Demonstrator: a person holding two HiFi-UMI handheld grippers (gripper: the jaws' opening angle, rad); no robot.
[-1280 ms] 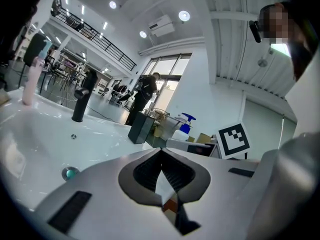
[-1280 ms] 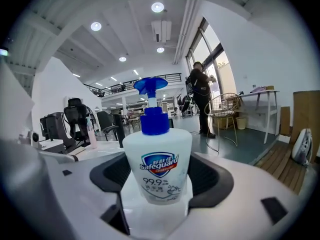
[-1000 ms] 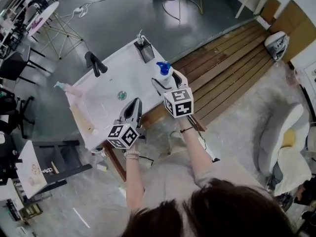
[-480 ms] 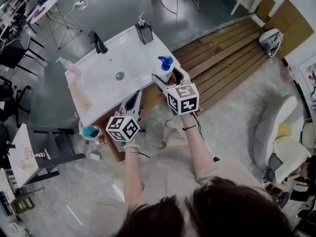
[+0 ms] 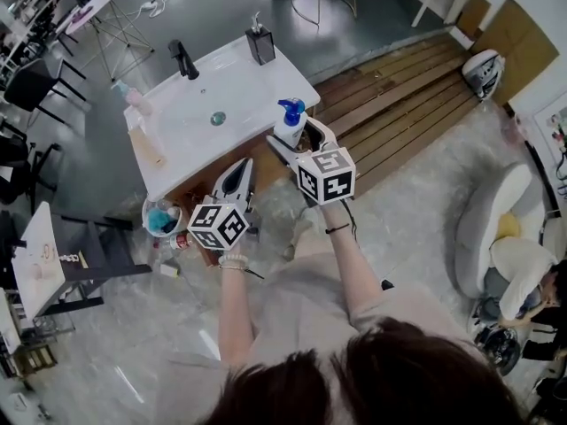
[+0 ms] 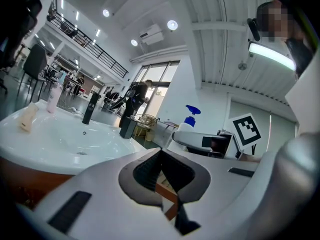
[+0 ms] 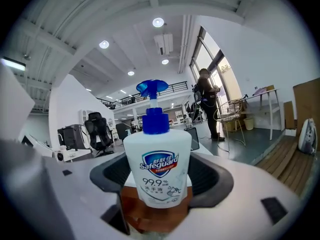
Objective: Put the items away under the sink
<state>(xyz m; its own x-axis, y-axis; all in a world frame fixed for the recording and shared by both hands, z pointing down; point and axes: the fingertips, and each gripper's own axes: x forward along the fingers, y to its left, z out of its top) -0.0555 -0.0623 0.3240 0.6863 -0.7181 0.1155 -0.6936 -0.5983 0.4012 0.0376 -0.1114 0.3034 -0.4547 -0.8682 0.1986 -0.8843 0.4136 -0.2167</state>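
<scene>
The right gripper (image 7: 157, 186) squeezed the soap bottle (image 7: 157, 154) low down, so it might tip out. The left gripper (image 6: 162, 176) looked shut, empty.

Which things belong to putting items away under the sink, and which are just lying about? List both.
Job: hand soap bottle held in the right gripper; sink; black dispenser and pink bottle on its rim.
Lying about: white armchair; black chair; folding table.
</scene>
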